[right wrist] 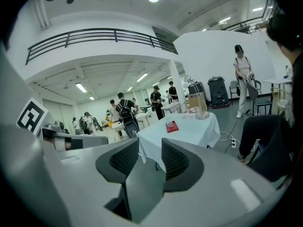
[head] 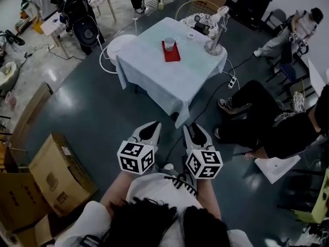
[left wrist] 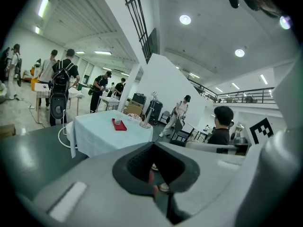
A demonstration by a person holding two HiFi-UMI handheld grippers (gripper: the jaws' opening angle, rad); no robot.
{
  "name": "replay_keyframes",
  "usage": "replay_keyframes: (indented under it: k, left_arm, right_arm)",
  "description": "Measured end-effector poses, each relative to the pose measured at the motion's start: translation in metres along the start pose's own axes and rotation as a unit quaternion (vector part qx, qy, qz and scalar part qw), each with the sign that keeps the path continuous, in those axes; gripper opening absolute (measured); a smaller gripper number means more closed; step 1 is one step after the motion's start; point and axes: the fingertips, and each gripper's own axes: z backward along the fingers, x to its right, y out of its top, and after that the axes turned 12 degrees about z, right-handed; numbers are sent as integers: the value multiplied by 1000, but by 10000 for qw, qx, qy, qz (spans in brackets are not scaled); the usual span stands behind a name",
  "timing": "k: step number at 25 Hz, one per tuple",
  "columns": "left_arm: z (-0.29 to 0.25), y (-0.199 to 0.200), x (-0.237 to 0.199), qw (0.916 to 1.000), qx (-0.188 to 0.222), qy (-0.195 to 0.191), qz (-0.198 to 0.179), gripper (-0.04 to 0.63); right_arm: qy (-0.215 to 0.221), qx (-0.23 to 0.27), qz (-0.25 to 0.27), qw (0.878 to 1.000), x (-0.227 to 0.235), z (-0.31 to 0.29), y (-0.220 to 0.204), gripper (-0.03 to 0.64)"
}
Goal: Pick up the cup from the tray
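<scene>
A clear cup (head: 169,43) stands on a small red tray (head: 171,55) on a table with a pale blue cloth (head: 169,76), far ahead of me across the dark floor. Both gripper views show the cup (left wrist: 118,122) (right wrist: 170,123) small and distant. My left gripper (head: 153,126) (left wrist: 154,145) is held low in front of my body, its fingertips meeting and holding nothing. Beside it my right gripper (head: 197,133) (right wrist: 150,148) has a narrow gap between its ribbed pads (right wrist: 174,161), through which the table shows. Neither gripper is near the tray.
A metal lamp-like stand (head: 216,35) is at the table's right corner. A person sits to the right with legs stretched out (head: 257,112), and a cable (head: 205,104) crosses the floor there. Cardboard boxes (head: 56,174) lie at left, a white round stool (head: 121,45) beside the table.
</scene>
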Motion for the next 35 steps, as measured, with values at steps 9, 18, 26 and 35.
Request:
replay_keyframes:
  k: [9,18,26,35]
  left_arm:
    - [11,-2,-5,9988,226,410,151,0]
    - [0,-24,-1,9987,30,503,99,0]
    - [-47,19,-19,9997,102,208,-34,0]
    - [-111,89,-72,9994,175,220,192,0]
  right_arm:
    - [64,497,-103,9987,21,20,5,295]
    - [164,410,205,9988,35,16,3,315]
    - [187,354,421,9983,47,-38,21,321]
    - [101,337,404,9986,66,-128,64,336]
